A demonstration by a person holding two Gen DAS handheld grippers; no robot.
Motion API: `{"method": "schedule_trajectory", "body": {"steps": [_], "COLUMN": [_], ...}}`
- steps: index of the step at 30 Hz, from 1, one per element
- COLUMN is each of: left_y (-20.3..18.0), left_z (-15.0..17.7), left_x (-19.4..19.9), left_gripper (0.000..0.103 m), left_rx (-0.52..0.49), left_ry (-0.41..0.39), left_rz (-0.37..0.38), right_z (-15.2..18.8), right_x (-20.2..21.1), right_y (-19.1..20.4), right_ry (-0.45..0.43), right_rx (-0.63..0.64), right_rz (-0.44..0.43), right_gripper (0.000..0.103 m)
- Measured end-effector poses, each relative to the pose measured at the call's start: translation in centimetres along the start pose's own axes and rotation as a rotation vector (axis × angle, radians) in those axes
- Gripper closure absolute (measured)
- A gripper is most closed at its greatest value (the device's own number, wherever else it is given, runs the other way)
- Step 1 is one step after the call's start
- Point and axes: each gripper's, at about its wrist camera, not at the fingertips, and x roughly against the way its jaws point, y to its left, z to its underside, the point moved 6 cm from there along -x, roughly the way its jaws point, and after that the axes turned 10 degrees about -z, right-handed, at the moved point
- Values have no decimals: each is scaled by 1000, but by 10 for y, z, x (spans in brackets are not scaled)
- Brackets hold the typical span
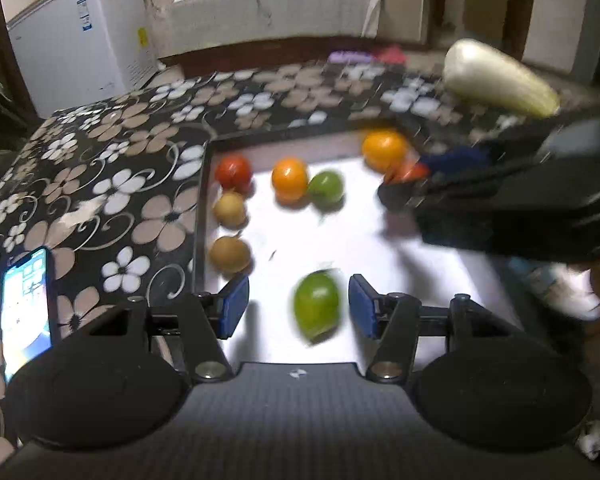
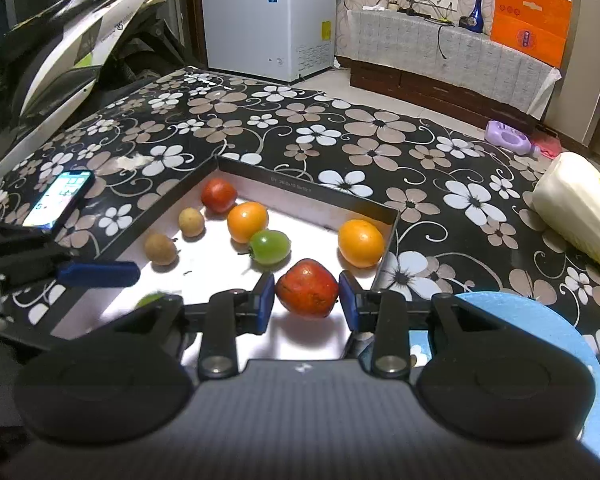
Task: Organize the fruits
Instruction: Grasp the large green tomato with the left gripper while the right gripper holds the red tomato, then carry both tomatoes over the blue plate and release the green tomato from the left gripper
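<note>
A black-rimmed tray [image 2: 312, 192] with a white floor holds several fruits: a red one [image 2: 219, 195], two brown ones [image 2: 191, 222], two oranges [image 2: 247, 222] and a green one [image 2: 269, 246]. My right gripper [image 2: 307, 300] is shut on a red fruit [image 2: 307, 289] just above the tray's near right corner. My left gripper [image 1: 298, 306] is open, its blue pads [image 1: 234, 306] apart from a blurred green fruit [image 1: 316, 306] between them on the tray [image 1: 199, 216]. The right gripper shows in the left wrist view [image 1: 412, 176].
The flowered black table [image 2: 380, 128] carries a lit phone [image 2: 60, 198] at the left, a pale cabbage [image 2: 580, 208] at the right and a blue plate [image 2: 540, 328] beside the tray. A white freezer [image 2: 268, 16] stands behind.
</note>
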Motion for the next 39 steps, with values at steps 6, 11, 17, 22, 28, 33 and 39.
{"method": "schedule_trajectory", "body": {"steps": [6,11,17,22,28,33,39], "left_y": [0,-1,-5,-8,-11,-14,-25], "left_z": [2,0,-3,-9,-12,-18,-24], "left_x": [-6,-8,-9,-2,-1,5,12], "left_gripper": [59,70,71,71,71,71,71], "left_rx": [17,20,32,49,54,64,57], "left_ry": [29,24,26,1,-1,-21,-49], "left_rz": [18,22,9,27,23,32,53], "right_z": [2,5,3,-3,-3,0,5], "right_x": [-1,-2,4,18,31,38,44], "right_y": [2,3,4,1,-18,-32,-45], "right_ry": [13,26,10,-22,-32,-32,-28], "right_rx": [6,14,11,16,-21,-50,-73], "right_rz": [-4,-1,10,50,101,126,150], "right_gripper": [65,65,65,65,65,65,65]}}
